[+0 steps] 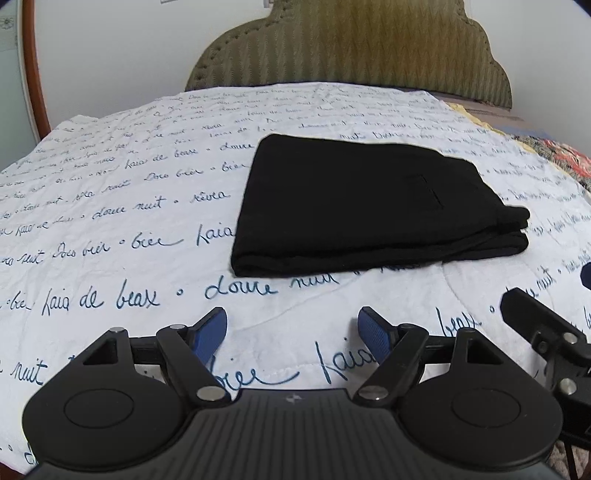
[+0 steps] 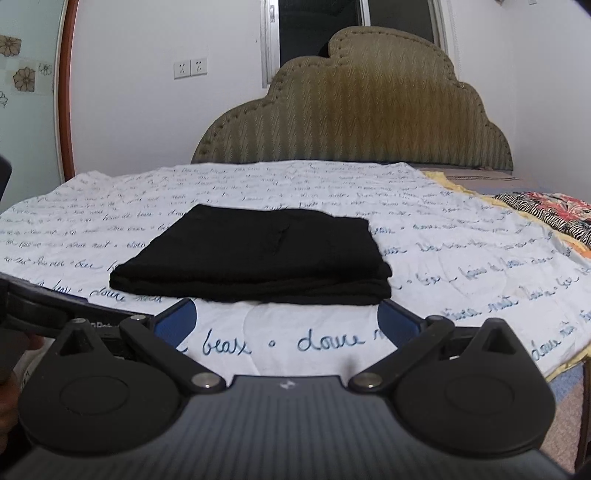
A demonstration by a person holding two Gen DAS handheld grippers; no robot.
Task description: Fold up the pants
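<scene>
Pants [image 1: 354, 206] lie folded in a flat black stack in the middle of the frame, on the bed. The biggest thing is the white bed cover [image 1: 122, 206], crinkly and soft, with blue curly writing all over it. Behind it, at the top, stands a padded olive headboard [image 2: 358, 110] with a bumpy cloud shape. White walls, a window [image 2: 317, 26] and two sockets [image 2: 190, 68] sit higher up. A bright flowery blanket [image 2: 554, 214] peeks in at the right edge. At the bottom, the left gripper [image 1: 291, 332] and right gripper [image 2: 286, 323] both hang wide open with blue pads, holding nothing.
</scene>
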